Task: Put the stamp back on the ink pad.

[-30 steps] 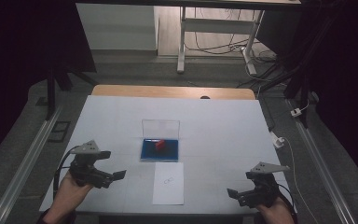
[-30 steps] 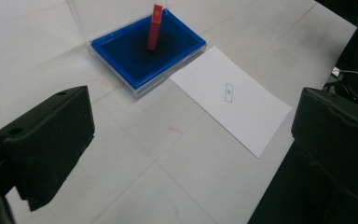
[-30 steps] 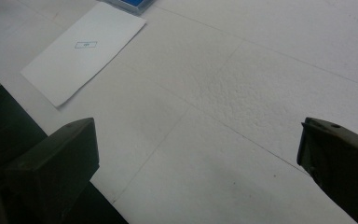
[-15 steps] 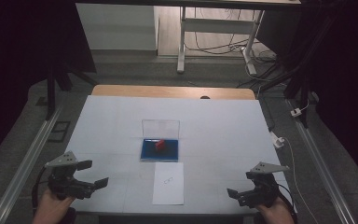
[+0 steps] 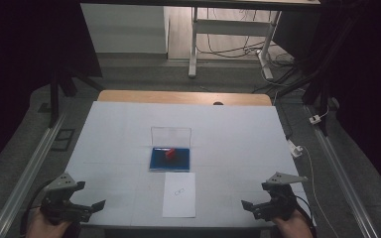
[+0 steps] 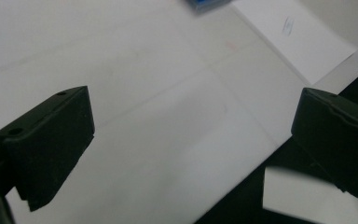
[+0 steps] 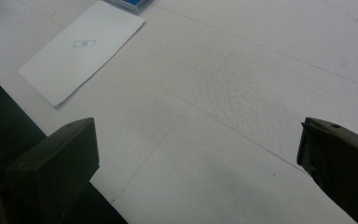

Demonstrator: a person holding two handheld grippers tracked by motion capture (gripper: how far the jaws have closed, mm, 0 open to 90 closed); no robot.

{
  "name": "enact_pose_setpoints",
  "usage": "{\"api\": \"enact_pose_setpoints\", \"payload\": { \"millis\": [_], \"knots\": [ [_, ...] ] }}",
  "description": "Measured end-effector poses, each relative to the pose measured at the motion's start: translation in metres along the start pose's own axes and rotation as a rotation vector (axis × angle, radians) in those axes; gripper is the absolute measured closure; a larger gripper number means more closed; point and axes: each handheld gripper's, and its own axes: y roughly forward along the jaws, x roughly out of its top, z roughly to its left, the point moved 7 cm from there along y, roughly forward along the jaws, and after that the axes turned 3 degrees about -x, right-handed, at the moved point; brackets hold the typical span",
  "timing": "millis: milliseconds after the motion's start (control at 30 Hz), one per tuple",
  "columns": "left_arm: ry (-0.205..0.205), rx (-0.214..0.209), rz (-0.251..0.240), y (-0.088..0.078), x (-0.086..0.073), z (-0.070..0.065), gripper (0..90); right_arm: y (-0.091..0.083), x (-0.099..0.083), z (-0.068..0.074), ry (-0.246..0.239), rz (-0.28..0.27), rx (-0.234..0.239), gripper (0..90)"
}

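Both my grippers, left gripper point(image 5: 87, 208) and right gripper point(image 5: 254, 207), rest spread wide at the tabletop's near corners (holding nothing). Next I'd reach for the red block point(image 5: 169, 153) mid-table in the blue tray point(image 5: 156, 161).

— How is the light?
— Dim all round; the white matte table top point(image 5: 129, 144) is the brightest area, with dark surroundings.
— Sharpness?
— The high view is soft and grainy. In the left gripper view the white paper sheet point(image 6: 303, 42) blurs, as do the near black jaws.

Red block point(image 5: 169, 153) on blue tray point(image 5: 158, 162); white paper sheet point(image 5: 179, 195); white table point(image 5: 119, 134).
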Motion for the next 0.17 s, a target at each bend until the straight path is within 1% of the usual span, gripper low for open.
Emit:
{"api": "enact_pose_setpoints", "payload": {
  "millis": [133, 167],
  "knots": [
    [-0.026, -0.001, 0.002, 0.0001, -0.0004, 0.0020, 0.0, 0.0003, -0.0002, -0.0002, -0.004, 0.001, -0.001, 0.0],
    [-0.027, -0.003, 0.003, 0.0003, -0.0002, 0.0024, 0.0, 0.0006, -0.0004, -0.0007, -0.005, 0.002, -0.002, 0.0]
  ]
}}
